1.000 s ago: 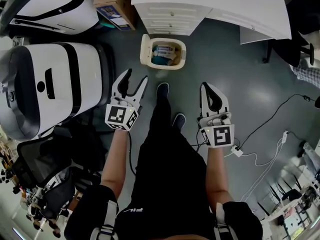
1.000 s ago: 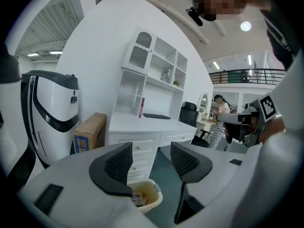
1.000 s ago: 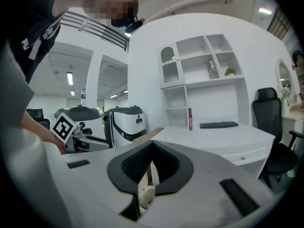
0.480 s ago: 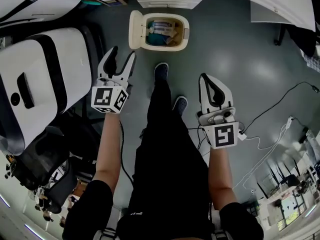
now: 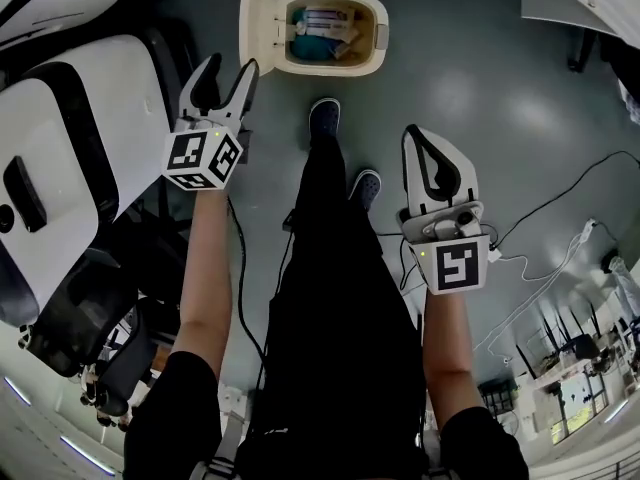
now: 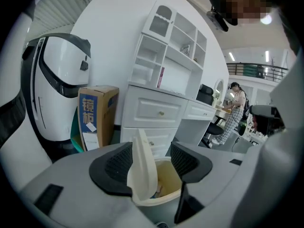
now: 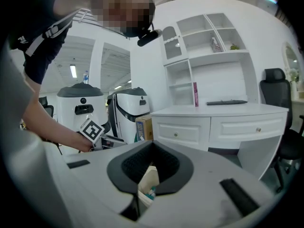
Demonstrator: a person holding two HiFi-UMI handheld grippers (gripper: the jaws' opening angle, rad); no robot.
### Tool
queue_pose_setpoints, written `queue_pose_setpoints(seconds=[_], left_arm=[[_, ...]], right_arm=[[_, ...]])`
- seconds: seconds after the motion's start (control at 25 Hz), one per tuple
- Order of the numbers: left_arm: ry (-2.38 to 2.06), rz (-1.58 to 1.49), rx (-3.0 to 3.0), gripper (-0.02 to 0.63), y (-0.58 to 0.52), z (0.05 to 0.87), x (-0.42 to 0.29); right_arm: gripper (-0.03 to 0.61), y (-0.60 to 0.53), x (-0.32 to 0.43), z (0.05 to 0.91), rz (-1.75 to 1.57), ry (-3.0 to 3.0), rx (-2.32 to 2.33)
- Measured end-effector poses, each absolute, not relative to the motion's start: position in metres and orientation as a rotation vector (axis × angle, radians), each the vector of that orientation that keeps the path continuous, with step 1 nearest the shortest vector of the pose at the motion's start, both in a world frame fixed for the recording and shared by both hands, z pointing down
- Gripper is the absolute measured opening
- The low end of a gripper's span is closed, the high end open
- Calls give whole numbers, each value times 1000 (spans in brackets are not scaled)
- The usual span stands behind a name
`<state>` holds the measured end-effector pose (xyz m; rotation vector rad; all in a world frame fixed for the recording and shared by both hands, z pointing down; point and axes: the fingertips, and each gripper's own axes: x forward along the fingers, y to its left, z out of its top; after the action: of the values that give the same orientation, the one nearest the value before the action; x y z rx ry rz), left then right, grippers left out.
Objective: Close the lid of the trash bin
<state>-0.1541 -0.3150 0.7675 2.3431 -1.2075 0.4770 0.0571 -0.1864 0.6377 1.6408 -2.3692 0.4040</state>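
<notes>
Your left tongs (image 5: 229,68) sit at the upper left of the head view, jaws apart and clamped on nothing. They are aimed at the raised lid (image 5: 256,26), which stands on the left side of the trash bin (image 5: 337,67) near the top centre. In the left gripper view the lid (image 6: 142,167) shows upright in the gap between the jaws, so this placement appears meant to push or nip it toward the bin opening. Your right tongs (image 5: 420,140) hang at centre right, jaws together and empty, well apart from the bin; they seem to be kept out of the way.

Not established:
- Whether a left jaw touches the lid; no view settles it.
- The hinge cannot be made out.
- The bin's contents read only as blurred packaging.
- In the right gripper view the jaws cover most of the bin (image 7: 148,186), leaving only a sliver.
</notes>
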Motion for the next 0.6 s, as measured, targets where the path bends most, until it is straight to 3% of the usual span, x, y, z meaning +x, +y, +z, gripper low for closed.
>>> queue_pose_setpoints(seconds=[0.44,0.6], left_arm=[[-1167,651,2291,253,-322,817,-143],[-1176,660,2258,190,-324,826,-141]], right_arm=[[6,-179,58,664,465,-2396,1588],[6,-180,66,665,434,-2379,1606]])
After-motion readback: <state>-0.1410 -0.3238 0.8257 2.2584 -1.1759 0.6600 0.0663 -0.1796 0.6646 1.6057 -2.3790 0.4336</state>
